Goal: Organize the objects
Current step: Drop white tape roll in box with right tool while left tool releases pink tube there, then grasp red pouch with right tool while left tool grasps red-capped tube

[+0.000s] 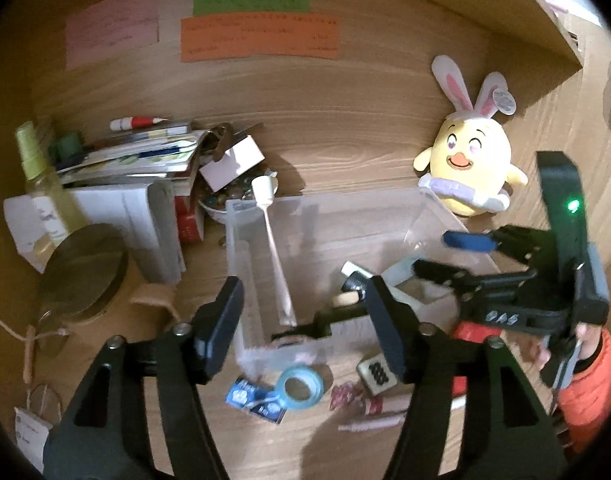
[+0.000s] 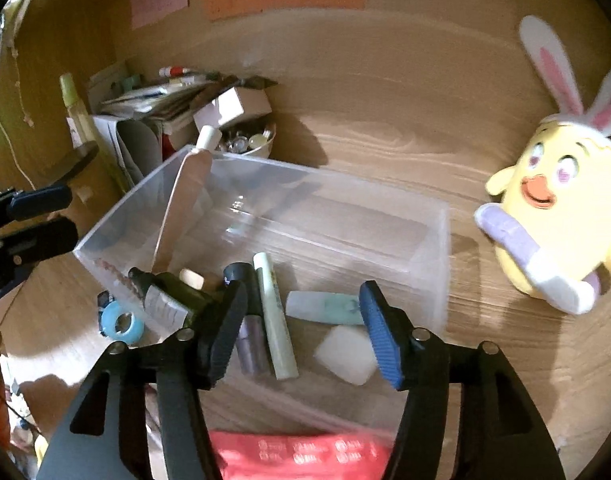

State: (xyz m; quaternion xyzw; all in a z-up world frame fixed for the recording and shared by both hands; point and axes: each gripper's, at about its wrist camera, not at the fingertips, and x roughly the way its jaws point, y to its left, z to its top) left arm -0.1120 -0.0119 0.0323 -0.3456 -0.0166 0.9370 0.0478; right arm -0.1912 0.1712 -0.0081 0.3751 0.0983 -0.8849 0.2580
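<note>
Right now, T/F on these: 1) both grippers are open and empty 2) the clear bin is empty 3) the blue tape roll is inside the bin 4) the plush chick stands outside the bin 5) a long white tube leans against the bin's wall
1) True: left gripper and right gripper stand open with nothing clamped.
2) False: the clear bin holds several small tubes and bottles.
3) False: the blue tape roll lies on the desk outside the bin.
4) True: the plush chick stands on the desk beside it.
5) True: the white tube leans on the wall, cap above the rim.
</note>
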